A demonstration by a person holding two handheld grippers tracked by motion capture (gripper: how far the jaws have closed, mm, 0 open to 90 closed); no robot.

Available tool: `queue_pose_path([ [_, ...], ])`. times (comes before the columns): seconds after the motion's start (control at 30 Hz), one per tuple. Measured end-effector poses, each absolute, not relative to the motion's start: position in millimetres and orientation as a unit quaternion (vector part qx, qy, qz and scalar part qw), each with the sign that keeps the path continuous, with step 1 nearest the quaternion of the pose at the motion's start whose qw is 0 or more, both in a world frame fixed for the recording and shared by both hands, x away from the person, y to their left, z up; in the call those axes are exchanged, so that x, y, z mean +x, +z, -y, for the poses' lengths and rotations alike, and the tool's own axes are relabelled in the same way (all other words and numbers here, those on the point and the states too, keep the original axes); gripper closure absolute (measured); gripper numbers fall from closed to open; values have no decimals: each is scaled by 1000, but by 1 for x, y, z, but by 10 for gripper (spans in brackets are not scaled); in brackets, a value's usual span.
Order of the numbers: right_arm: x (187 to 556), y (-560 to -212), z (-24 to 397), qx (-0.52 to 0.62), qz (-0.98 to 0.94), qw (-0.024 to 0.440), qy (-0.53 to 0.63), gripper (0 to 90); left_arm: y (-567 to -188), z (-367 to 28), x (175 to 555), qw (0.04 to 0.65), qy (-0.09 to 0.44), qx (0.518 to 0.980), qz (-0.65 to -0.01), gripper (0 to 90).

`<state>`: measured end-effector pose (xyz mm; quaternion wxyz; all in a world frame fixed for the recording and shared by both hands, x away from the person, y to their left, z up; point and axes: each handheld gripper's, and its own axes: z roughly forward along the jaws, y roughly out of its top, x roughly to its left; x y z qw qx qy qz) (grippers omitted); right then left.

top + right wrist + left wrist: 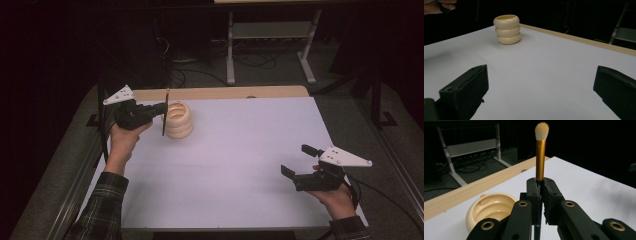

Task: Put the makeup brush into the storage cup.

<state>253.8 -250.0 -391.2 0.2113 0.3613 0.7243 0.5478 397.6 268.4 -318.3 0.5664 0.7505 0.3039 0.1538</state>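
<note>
— How many things?
— One brush (540,157), upright, clamped in the left claw (541,192) beside one ringed cup (178,120) near the table's (240,165) far-left edge.
— Room?
— Plenty: the right claw (299,161) gapes empty, near the front-right edge.

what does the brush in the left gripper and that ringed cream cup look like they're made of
Brush: pale soft bristles, likely synthetic or natural hair; below them a shiny copper-gold sleeve that reflects light like metal, though it could be coated plastic; the dark lower handle is too hidden to tell. Cup: cream, smooth, softly glossy rounded rings, which suggests glazed ceramic or moulded plastic; the look leaves that open.
</note>
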Motion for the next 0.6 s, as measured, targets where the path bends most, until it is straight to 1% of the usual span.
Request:
queue_pose_path([
  [0.6,254,-392,250,362,-723,211,549,0,-306,-268,424,580,174,734,-309,848],
])
